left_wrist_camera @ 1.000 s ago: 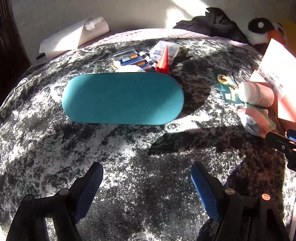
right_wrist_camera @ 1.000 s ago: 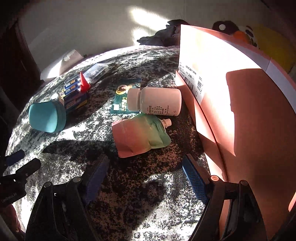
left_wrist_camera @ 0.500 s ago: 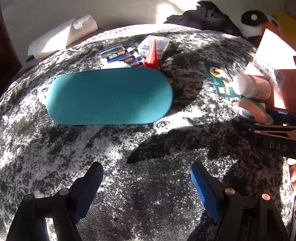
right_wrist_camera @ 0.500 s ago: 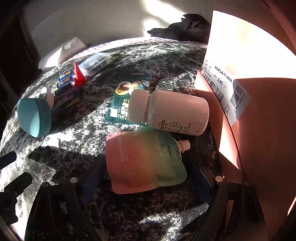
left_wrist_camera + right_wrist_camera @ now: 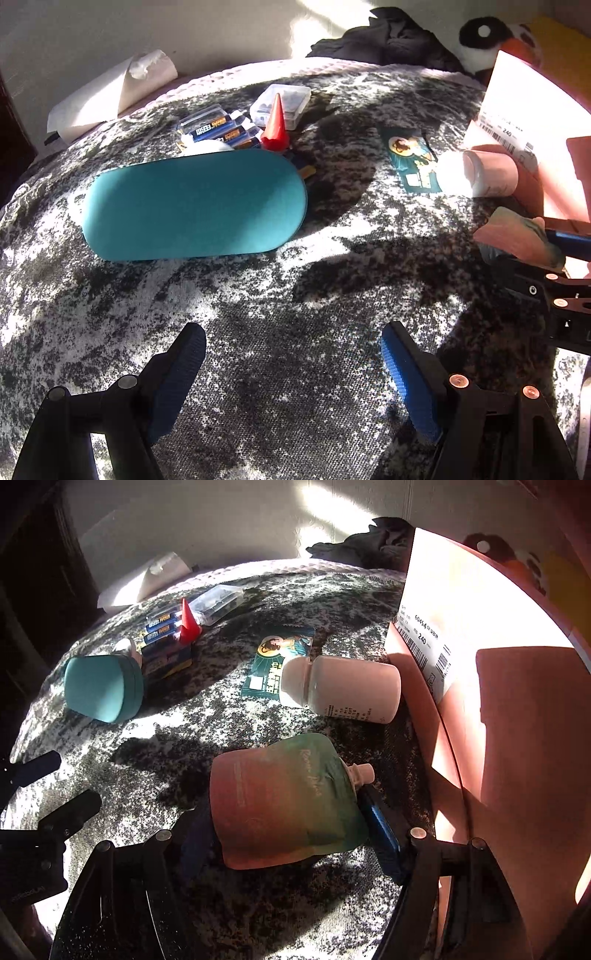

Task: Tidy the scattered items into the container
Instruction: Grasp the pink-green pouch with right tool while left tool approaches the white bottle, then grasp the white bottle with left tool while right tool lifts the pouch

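Right tongs (image 5: 288, 827) astride the spouted pouch (image 5: 284, 797) — left tongs (image 5: 291, 369) agape.

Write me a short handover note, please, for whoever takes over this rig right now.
Left tool: open, empty, hovering short of the teal case.
Right tool: fingers either side of the spouted pouch; a closed grip is not confirmed.
Cardboard box: at the right, beside the white bottle.
On the blanket: bottle, green packet, red cone, battery packs, clear case.
Done: nothing visibly boxed. Left: everything.
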`<action>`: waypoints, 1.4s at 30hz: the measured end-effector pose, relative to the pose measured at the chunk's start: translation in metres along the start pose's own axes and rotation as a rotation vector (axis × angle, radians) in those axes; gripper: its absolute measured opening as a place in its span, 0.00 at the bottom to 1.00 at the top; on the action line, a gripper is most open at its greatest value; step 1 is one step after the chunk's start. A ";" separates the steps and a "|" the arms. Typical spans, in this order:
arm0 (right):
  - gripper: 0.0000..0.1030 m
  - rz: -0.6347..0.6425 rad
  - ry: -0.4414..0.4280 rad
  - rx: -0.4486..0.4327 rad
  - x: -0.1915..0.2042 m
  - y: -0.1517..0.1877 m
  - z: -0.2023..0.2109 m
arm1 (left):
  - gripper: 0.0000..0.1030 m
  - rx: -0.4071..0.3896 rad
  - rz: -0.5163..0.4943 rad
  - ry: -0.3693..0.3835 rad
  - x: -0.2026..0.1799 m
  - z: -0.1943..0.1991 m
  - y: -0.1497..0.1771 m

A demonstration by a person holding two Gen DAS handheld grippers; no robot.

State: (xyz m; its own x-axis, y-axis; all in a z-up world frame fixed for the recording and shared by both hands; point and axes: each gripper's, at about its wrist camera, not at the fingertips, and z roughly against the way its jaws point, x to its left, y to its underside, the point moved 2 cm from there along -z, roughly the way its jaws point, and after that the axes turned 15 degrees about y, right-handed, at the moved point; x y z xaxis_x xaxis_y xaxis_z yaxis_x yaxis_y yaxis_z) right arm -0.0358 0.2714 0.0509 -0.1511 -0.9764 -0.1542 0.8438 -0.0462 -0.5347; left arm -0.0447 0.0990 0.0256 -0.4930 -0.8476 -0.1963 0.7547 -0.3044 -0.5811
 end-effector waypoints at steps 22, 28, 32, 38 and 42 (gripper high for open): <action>0.74 -0.136 -0.074 -0.270 -0.129 0.027 0.154 | 0.80 0.078 -0.456 0.082 -0.135 -0.094 -0.098; 0.74 -0.150 -0.077 -0.266 -0.144 0.025 0.152 | 0.77 0.159 -0.448 0.128 -0.141 -0.133 -0.109; 0.74 -0.159 -0.068 -0.258 -0.149 0.022 0.145 | 0.55 0.178 -0.421 0.152 -0.137 -0.144 -0.104; 0.74 -0.171 -0.060 -0.249 -0.151 0.022 0.140 | 0.36 0.135 -0.408 0.110 -0.136 -0.125 -0.093; 0.74 -0.169 -0.058 -0.251 -0.149 0.024 0.141 | 0.36 0.121 -0.405 0.102 -0.139 -0.106 -0.085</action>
State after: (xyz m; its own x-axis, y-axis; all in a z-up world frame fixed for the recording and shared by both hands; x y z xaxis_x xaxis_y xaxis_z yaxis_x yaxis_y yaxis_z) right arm 0.0798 0.3860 0.1782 -0.2427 -0.9701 -0.0020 0.6546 -0.1622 -0.7384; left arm -0.0857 0.2890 0.0184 -0.7957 -0.6035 -0.0520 0.5336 -0.6577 -0.5317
